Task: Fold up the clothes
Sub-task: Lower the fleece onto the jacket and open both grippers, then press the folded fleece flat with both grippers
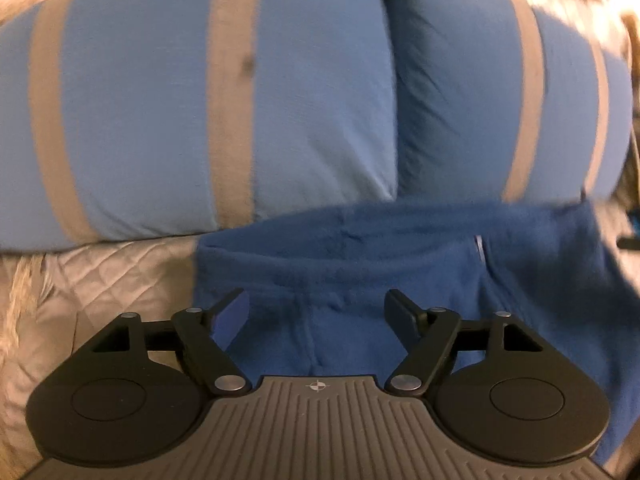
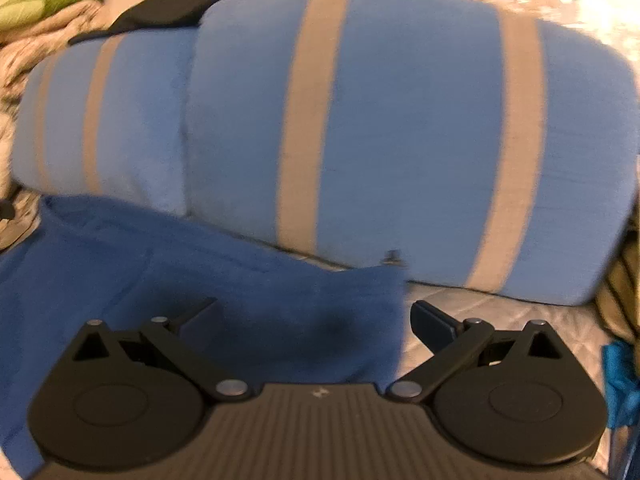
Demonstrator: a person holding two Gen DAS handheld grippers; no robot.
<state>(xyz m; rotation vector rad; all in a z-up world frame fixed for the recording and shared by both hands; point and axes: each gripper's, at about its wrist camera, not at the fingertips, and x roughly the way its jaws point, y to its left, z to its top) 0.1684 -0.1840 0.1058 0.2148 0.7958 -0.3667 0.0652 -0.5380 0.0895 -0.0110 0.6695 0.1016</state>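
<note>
Scene: a dark blue garment [image 1: 360, 280] lies flat on a quilted grey bedspread [image 1: 112, 280], its far edge against two light blue pillows with grey stripes [image 1: 200, 100].
Left tongs [image 1: 316, 312]: open, nothing between the jaws; they hang over the garment, with its raised seam running straight ahead below them.
Right tongs [image 2: 316, 320]: spread wide and empty, hovering above the garment's right-hand edge; one finger is over cloth, the other over bare bedspread.
Lie of the garment: directly beneath and just ahead of both tongs, its long side apparently running left to right along the foot of the pillows.
Nearer hand: neither clearly; the left sits mid-cloth, the right at the corner [image 2: 394, 276].
Judgement: the fold looks set down and let go; any next grasp probably starts from that right corner.
Blur: both views are smeared, so fine creases cannot be read.
</note>
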